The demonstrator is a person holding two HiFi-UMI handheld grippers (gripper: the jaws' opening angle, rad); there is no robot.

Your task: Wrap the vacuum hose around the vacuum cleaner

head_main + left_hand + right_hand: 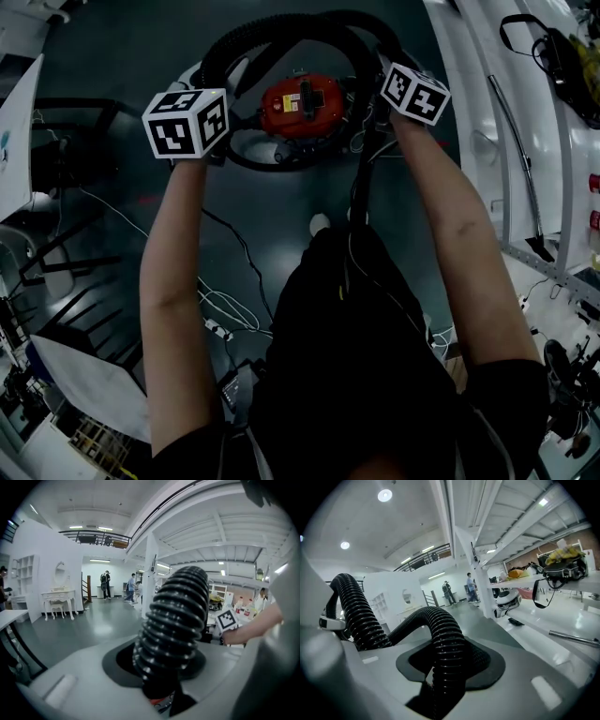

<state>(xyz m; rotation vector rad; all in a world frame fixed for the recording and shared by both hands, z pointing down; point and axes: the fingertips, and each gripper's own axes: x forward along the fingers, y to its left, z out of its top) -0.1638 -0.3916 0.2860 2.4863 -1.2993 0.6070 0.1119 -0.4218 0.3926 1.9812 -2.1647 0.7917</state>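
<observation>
gripping the black ribbed vacuum hose (281,28) from both sides, the two grippers sit at the far end of outstretched arms in the head view. the left gripper (187,123) is at the left edge of the vacuum cleaner (302,105) and the right gripper (413,93) at its right edge. the red cleaner stands on the dark floor (281,202) between them. the hose arcs from the left gripper round the far side of the cleaner to the right one.

in the left gripper view the jaws stand narrow, closed on the hose (176,616), which rises thick and upright out of them. the right gripper's marker cube (227,619) shows just right of it. in the right gripper view the jaws stand somewhat wider and also hold the hose (445,644), which bends away left into a tall loop.

room is tight on the right, where the edge of a white bench (487,112) carrying a metal rod (520,159) runs close beside the right forearm. on the left, a black frame (75,122) and a white table edge (19,131) stand near the left arm. dark floor lies open between the cleaner and the person, crossed nearer in by thin cables (225,309), with a small white object (320,224) on it. beyond the cleaner the floor (98,620) stretches wide to distant people (105,584).
</observation>
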